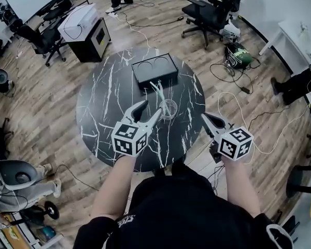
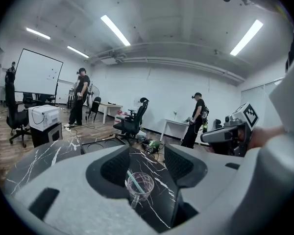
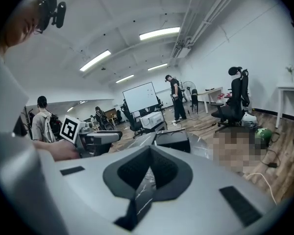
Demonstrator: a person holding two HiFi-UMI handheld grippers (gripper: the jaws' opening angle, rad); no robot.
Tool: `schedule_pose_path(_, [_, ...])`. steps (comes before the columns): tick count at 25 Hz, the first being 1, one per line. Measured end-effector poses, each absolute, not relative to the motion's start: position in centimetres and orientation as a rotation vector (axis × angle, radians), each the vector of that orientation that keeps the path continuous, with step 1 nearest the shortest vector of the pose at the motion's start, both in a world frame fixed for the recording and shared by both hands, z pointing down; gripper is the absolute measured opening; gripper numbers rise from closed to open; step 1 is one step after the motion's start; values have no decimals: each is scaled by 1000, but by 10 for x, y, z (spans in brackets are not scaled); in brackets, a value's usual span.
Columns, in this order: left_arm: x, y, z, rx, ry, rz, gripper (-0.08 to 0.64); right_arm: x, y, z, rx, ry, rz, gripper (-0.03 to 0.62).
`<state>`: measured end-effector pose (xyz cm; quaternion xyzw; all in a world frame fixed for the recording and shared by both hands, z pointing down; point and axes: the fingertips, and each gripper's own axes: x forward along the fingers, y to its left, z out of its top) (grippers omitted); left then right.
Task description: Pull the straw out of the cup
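A clear plastic cup [image 1: 169, 109] stands near the middle of the round black marble table [image 1: 103, 108]. A pale green straw [image 1: 158, 92] leans out of it toward the far side. My left gripper [image 1: 152, 108] is open just left of the cup, with nothing between its pads. In the left gripper view, the cup [image 2: 139, 185] and straw [image 2: 133, 179] show through the gap of my left gripper [image 2: 147, 153], a little ahead. My right gripper [image 1: 205, 117] hovers at the table's right edge, shut and empty. My right gripper [image 3: 149, 168] has its tips meeting in its own view.
A black tray [image 1: 154, 69] with two round recesses lies on the far side of the table, behind the cup. Office chairs [image 1: 210, 9], a printer on a black cabinet [image 1: 85, 27] and floor cables [image 1: 238, 95] surround the table. People stand far off [image 2: 81, 97].
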<state>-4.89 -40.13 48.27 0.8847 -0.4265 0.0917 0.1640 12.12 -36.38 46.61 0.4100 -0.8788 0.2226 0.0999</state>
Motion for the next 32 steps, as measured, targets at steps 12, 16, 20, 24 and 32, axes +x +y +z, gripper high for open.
schedule_pose_path(12, [-35,-453,555,2387,-1207,373,227,125,-416,512,1159,-2595,840,6])
schedule_pose_path(16, [-28,-466,585,2361,-1186,404,229,125,-434,539,1147,-2563,851,6])
schedule_pose_path(20, [-20,-475,609,2362,-1152,447,227,120,-439,558,1139,-2542,885,6])
schedule_pose_path(24, [-14,-485,627,2353,-1131,475,227,113,-442,568,1111,-2540,896,6])
schedule_pose_path(32, [-7,-500,652,2321,-1113,500,203,114,-445,583,1106,-2518,917,6])
